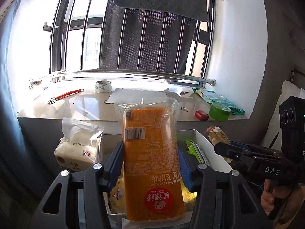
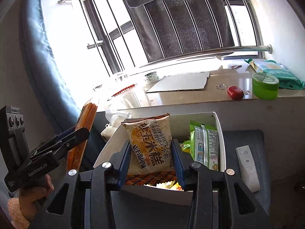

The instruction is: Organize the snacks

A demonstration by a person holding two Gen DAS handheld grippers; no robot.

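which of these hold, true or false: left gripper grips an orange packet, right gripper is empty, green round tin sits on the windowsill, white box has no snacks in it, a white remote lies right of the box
1. The left gripper grips an orange packet. True.
2. The right gripper is empty. False: its pads press on a cream rice cake packet.
3. A green round tin sits on the windowsill. True.
4. The white box has no snacks in it. False: a green packet stands inside, with more wrappers at the bottom.
5. A white remote lies right of the box in the right wrist view. True.
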